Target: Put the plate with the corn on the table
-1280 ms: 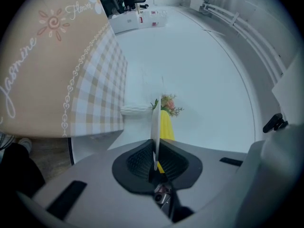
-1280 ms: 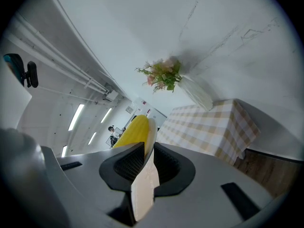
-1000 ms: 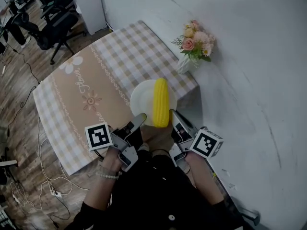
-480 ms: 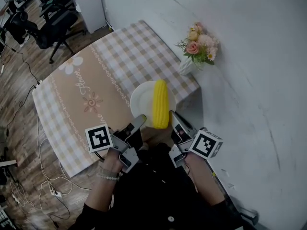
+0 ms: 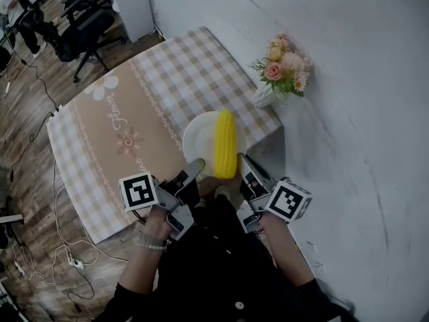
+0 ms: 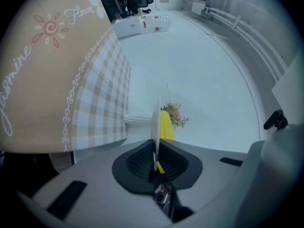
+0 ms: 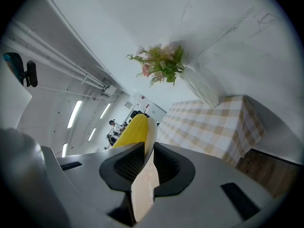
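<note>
A white plate [image 5: 195, 138] carries a yellow corn cob [image 5: 225, 143], held over the near right corner of the table [image 5: 127, 106] with its beige checked cloth. My left gripper [image 5: 194, 169] is shut on the plate's near-left rim. My right gripper [image 5: 245, 164] is shut on its near-right rim. In the left gripper view the plate [image 6: 155, 125] shows edge-on between the pads, with the corn [image 6: 166, 126] behind it. In the right gripper view the plate rim [image 7: 146, 177] is pinched in the jaws and the corn [image 7: 130, 131] lies beyond.
A white vase of pink flowers [image 5: 281, 66] stands at the table's far right corner, against the white wall. Black office chairs [image 5: 70, 22] and a white cabinet [image 5: 132, 5] stand beyond the table. Cables [image 5: 40, 257] trail over the wooden floor at the left.
The plate, the corn and both grippers have stayed almost where they were. Only the head view has shifted slightly.
</note>
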`<move>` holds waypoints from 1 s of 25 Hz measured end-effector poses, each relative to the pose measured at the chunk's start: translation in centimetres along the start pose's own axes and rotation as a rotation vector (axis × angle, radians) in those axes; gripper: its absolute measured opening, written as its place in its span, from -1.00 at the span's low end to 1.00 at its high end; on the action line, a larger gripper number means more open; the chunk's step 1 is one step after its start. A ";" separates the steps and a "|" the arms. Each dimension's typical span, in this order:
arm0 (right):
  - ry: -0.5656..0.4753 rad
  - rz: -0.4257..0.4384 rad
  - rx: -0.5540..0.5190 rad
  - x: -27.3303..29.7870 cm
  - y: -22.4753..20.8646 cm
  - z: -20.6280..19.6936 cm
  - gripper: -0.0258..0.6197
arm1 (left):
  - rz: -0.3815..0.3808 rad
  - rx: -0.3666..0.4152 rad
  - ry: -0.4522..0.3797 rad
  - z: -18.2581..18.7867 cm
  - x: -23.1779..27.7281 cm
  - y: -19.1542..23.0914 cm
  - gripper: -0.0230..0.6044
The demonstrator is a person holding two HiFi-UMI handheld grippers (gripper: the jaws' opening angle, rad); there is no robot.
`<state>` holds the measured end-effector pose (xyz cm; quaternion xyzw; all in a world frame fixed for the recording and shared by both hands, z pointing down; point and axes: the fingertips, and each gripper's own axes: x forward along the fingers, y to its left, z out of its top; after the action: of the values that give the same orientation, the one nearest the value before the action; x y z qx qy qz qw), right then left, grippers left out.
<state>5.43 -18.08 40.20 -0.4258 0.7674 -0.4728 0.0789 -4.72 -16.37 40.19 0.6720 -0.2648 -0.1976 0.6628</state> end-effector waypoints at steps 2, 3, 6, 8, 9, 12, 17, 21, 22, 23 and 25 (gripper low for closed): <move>0.011 0.005 -0.006 0.3 -0.4 0.4 -0.64 | 0.003 0.004 -0.007 0.3 0.5 0.0 -0.82; 0.016 0.011 -0.007 0.5 -0.5 0.6 -0.64 | 0.005 0.004 -0.011 0.4 0.7 0.0 -0.82; 0.039 0.022 -0.010 1.1 -0.9 1.0 -0.64 | 0.017 0.002 -0.028 0.8 1.2 0.4 -0.82; 0.061 0.026 -0.013 1.5 -1.2 1.1 -0.64 | 0.027 -0.003 -0.043 1.0 1.4 0.7 -0.82; 0.071 0.030 -0.013 1.7 -1.4 1.1 -0.64 | 0.030 -0.006 -0.050 1.1 1.5 0.8 -0.82; 0.102 0.035 -0.013 2.7 -2.1 1.4 -0.64 | 0.037 -0.024 -0.077 1.5 2.1 1.4 -0.82; 0.165 0.036 -0.037 4.2 -3.4 1.5 -0.64 | 0.077 -0.024 -0.112 2.3 2.7 3.1 -0.83; 0.206 0.033 -0.049 5.4 -4.5 1.2 -0.64 | 0.096 -0.030 -0.131 2.9 3.2 4.3 -0.83; 0.215 0.030 -0.051 5.6 -4.8 1.0 -0.64 | 0.104 -0.030 -0.135 3.0 3.2 4.7 -0.83; 0.224 0.027 -0.053 5.9 -5.2 0.9 -0.64 | 0.113 -0.027 -0.138 3.1 3.3 5.1 -0.83; 0.239 0.018 -0.055 6.3 -5.8 0.6 -0.64 | 0.132 -0.017 -0.142 3.3 3.4 5.9 -0.83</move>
<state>5.17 -24.21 46.29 -0.3614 0.7877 -0.4984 -0.0207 -4.65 -20.98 46.21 0.6317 -0.3530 -0.2030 0.6597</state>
